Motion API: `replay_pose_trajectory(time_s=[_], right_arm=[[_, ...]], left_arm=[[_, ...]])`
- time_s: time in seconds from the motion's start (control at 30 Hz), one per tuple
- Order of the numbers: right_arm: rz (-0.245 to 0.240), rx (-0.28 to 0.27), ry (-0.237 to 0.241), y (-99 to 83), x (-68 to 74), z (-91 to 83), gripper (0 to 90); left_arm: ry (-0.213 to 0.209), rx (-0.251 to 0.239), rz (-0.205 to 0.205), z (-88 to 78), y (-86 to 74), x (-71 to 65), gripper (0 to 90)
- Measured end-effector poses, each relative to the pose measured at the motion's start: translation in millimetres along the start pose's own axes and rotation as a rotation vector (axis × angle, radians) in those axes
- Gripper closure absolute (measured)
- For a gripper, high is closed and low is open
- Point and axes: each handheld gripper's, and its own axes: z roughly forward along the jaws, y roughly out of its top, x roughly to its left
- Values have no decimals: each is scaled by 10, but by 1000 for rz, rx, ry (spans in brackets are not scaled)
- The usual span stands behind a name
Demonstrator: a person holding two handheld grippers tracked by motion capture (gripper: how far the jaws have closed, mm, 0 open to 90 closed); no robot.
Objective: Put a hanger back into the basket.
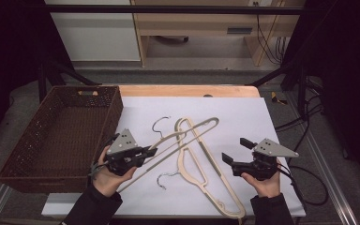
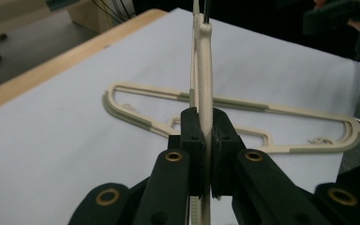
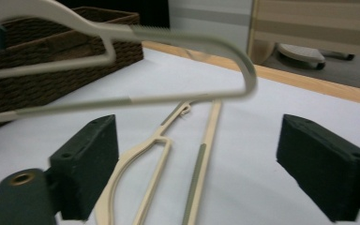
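Two cream plastic hangers with metal hooks are on the white sheet. My left gripper [image 1: 147,151] [image 2: 205,126] is shut on the bar of one hanger [image 1: 187,136] [image 2: 205,70], which hangs tilted above the sheet. Its far end [image 3: 168,35] crosses the top of the right gripper view. The other hanger [image 1: 201,168] [image 2: 243,105] [image 3: 154,154] lies flat on the sheet between the two grippers. At the right, my right gripper [image 1: 236,150] [image 3: 206,159] stands wide open with nothing between its pads, pointing toward the lying hanger.
A brown wicker basket [image 1: 115,117] [image 3: 51,79] sits at the left of the table beside the white sheet [image 1: 243,117]. The wooden table edge [image 1: 187,90] runs behind the sheet. Cables trail off the table's right side.
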Motion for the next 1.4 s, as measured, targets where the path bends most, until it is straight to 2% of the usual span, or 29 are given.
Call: replay_pose_trajectory(time_s=[0.13, 0.3, 0.4, 0.47, 0.63, 0.7, 0.8, 0.93, 1.0, 1.07, 1.2, 1.4], right_arm=[[16, -10, -9, -2, -20, -48, 96], [20, -15, -22, -10, -47, -81, 79], [26, -19, -21, -11, -66, -105, 81], [23, -21, -25, -10, -73, -118, 81], [24, -22, -32, -7, -81, -130, 73], [23, -19, -35, -8, -82, -130, 69], [23, -18, -38, -8, -83, -132, 64], [21, -17, -34, -9, -81, -135, 62], [20, -17, -34, -9, -81, -134, 60], [20, -15, -36, -10, -81, -133, 58], [19, -8, -39, -14, -80, -122, 57], [18, 2, -35, -21, -74, -107, 56]], left_arm=[[16, -38, 6, -217, 128, 76, 861], [70, -64, 26, -473, 301, 188, 861], [77, -83, 20, -625, 374, 316, 861], [87, -89, 35, -719, 411, 422, 861], [116, -100, 5, -923, 443, 718, 861], [130, -96, -8, -992, 431, 830, 861], [161, -86, -5, -1094, 399, 1007, 861], [181, -71, -44, -1225, 312, 1277, 861], [205, -67, -45, -1284, 260, 1397, 861], [232, -51, -42, -1343, 210, 1490, 861], [257, -36, -63, -1450, 111, 1659, 860], [291, -2, -90, -1502, -76, 1906, 860]])
